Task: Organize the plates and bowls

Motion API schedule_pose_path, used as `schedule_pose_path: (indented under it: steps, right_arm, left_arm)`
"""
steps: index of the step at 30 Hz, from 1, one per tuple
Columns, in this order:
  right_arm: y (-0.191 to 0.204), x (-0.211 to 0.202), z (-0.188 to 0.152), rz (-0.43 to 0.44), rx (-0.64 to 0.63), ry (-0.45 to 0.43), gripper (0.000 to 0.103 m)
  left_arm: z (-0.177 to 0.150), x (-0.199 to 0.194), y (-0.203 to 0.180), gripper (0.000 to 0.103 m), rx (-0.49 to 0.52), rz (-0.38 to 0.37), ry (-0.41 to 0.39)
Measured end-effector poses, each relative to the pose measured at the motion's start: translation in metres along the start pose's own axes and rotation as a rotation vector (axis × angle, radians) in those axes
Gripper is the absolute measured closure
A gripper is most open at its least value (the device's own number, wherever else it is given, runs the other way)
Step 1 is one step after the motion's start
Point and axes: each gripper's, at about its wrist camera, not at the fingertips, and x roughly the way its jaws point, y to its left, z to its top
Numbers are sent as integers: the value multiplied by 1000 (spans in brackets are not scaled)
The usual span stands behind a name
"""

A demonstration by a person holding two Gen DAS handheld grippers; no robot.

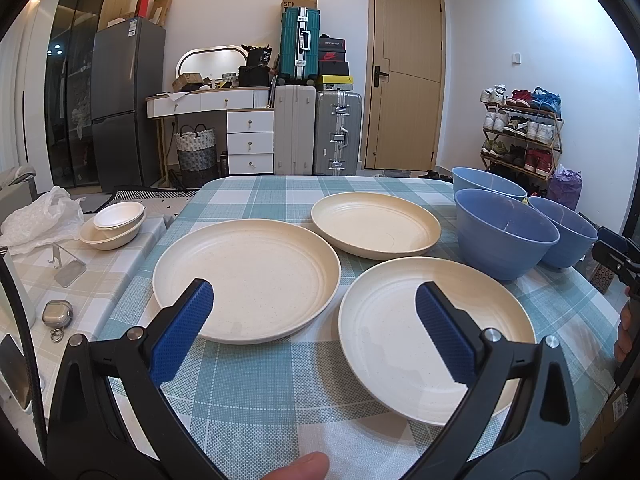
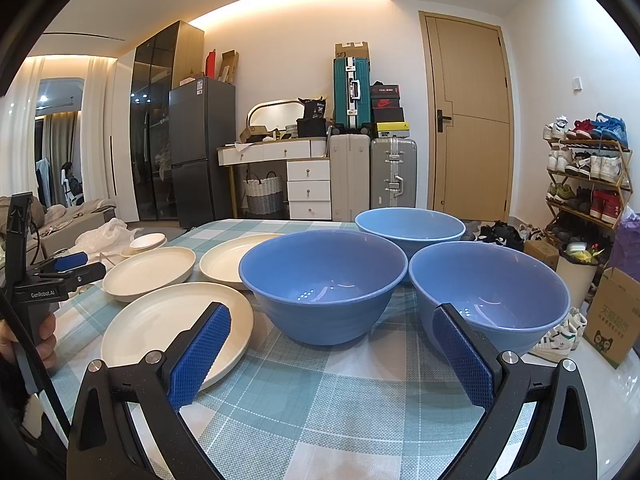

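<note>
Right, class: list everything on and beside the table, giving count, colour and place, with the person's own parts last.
plates: three, cream, left half of the checked table, apart from each other
bowls: three, blue, right half, clustered close
small bowls: cream and white, stacked on the side surface at left
plastic bag: one, white, behind those
left gripper: black with blue pads, open, above the near plates
right gripper: same, open, before the bowls
thumb: one, bottom edge

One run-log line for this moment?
left gripper: open | right gripper: open | cream round plates: unstacked | blue plastic bowls: unstacked
</note>
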Motion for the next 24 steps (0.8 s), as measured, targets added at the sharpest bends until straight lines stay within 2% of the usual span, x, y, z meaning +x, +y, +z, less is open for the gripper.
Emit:
schedule_pose_path:
  steps: [24]
  right_arm:
    - [0,0,0,0,0,0,0]
  left_arm:
    - [0,1,1,2,0,2,6]
